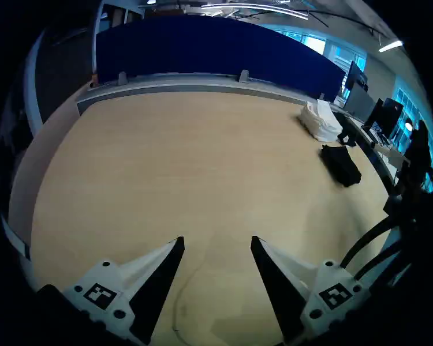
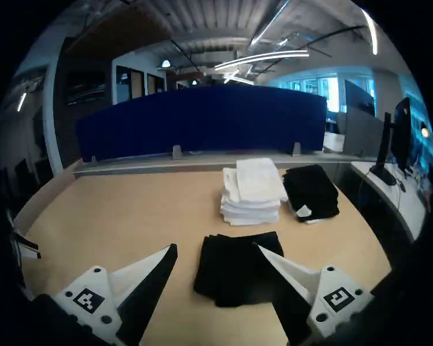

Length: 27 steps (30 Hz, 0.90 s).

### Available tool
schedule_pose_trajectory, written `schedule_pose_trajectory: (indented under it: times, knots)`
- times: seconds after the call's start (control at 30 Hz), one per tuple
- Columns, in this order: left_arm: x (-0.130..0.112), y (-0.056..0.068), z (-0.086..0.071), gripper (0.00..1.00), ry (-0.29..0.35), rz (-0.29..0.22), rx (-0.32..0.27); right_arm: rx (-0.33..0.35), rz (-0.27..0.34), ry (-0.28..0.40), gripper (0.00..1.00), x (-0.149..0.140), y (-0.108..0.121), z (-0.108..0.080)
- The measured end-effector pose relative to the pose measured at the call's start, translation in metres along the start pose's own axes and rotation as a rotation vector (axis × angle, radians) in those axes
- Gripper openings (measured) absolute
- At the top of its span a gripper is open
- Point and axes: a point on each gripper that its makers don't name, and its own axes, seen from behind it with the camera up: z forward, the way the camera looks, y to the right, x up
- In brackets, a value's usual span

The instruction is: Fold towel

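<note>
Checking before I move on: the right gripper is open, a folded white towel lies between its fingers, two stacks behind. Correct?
Not quite. In the right gripper view the folded towel between the open right gripper fingers is black, not white. The white stack and black stack do sit behind it.

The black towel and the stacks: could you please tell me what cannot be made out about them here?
Black towel, right gripper view: near right part hidden by a finger of the right gripper.
Black stack, same view: too dark to count layers.
White stack, left gripper view: too small to count layers.
</note>
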Motion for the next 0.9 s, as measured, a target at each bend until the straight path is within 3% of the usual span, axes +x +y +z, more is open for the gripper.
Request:
schedule_pose_trajectory:
  times: [0.2, 0.47, 0.67, 0.9]
  knots:
    - [0.014, -0.004, -0.004, 0.85, 0.059, -0.01, 0.014, -0.03, -0.005, 0.104, 0.99, 0.015, -0.005, -0.019]
    - [0.038, -0.016, -0.012, 0.85, 0.164, -0.024, 0.046, -0.053, 0.02, 0.144, 0.99, 0.02, -0.004, -0.027]
    - [0.079, -0.028, -0.032, 0.85, 0.347, -0.033, 0.083, -0.045, 0.025, 0.155, 0.99, 0.023, -0.007, -0.028]
    - [0.144, -0.039, -0.068, 0.85, 0.596, -0.006, 0.139, -0.02, 0.026, 0.194, 1.0, 0.034, -0.02, -0.03]
